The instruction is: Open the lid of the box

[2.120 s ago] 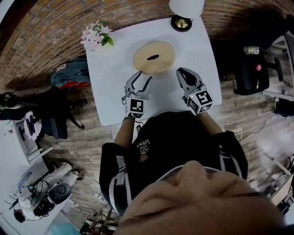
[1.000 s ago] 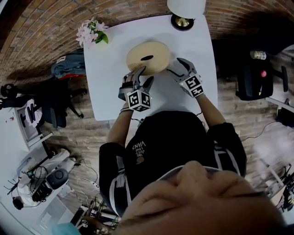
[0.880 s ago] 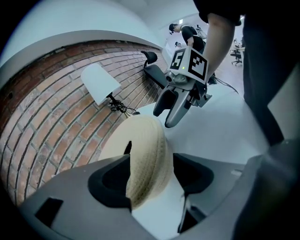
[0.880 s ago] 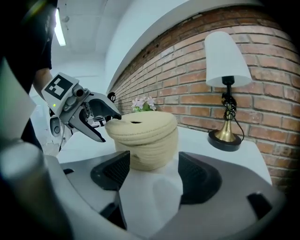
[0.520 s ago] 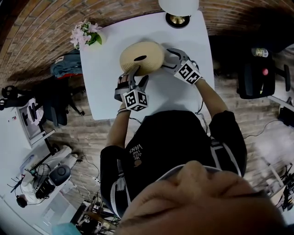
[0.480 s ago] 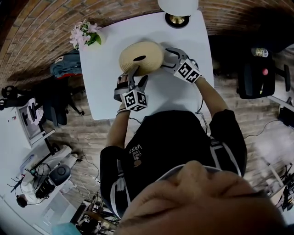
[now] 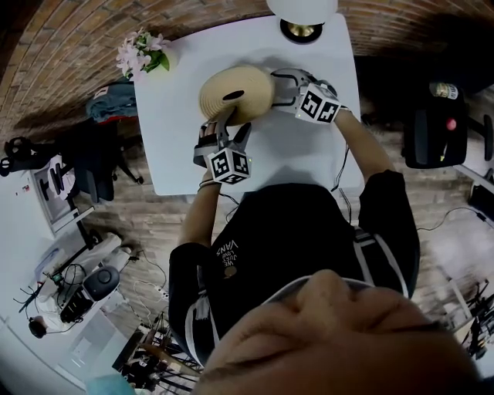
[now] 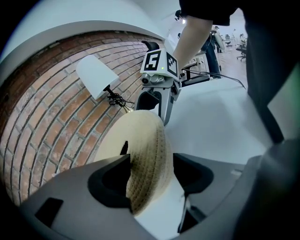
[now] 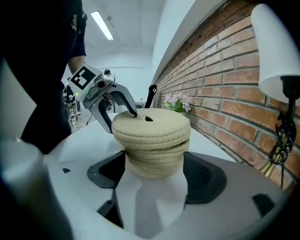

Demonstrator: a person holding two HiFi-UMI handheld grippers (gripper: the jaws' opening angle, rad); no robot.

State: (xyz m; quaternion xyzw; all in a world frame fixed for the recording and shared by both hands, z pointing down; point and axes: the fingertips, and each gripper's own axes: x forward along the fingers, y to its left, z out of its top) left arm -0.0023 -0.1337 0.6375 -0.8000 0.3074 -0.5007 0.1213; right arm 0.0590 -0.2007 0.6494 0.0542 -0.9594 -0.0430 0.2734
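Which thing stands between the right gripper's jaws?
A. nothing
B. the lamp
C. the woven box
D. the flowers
C: in the right gripper view the woven box stands on the table between the jaws of the right gripper, which are opening around it.

Red brick wall, white table, white lamp, brown floor
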